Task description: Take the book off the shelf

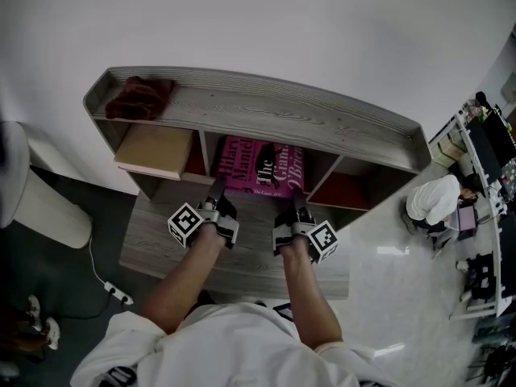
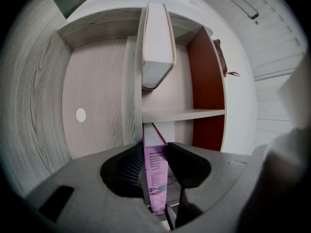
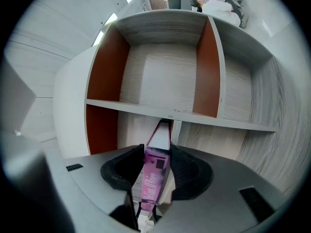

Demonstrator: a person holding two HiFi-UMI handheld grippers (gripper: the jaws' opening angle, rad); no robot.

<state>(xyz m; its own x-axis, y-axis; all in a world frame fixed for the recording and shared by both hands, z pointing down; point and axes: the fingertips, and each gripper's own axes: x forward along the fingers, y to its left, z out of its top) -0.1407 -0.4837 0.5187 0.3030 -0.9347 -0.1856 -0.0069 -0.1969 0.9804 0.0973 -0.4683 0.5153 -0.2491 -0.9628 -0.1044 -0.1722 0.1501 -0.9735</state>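
Observation:
A magenta book point(image 1: 256, 168) lies in the middle compartment of the grey wooden shelf point(image 1: 266, 107), its near edge sticking out. My left gripper point(image 1: 216, 187) grips the book's left part and my right gripper point(image 1: 296, 195) its right part. In the left gripper view the book's point(image 2: 155, 174) edge stands between the two dark pads of that gripper point(image 2: 154, 165), and both pads press on it. In the right gripper view the book point(image 3: 155, 171) is likewise clamped between the pads of that gripper point(image 3: 156, 165). The book's far end is hidden inside the compartment.
A dark red cloth point(image 1: 139, 97) lies on the shelf top at the left. A tan flat book point(image 1: 157, 150) fills the left compartment. The right compartments point(image 3: 160, 67) show red side walls. A person point(image 1: 435, 200) sits at a desk far right. A power strip point(image 1: 117, 295) lies on the floor.

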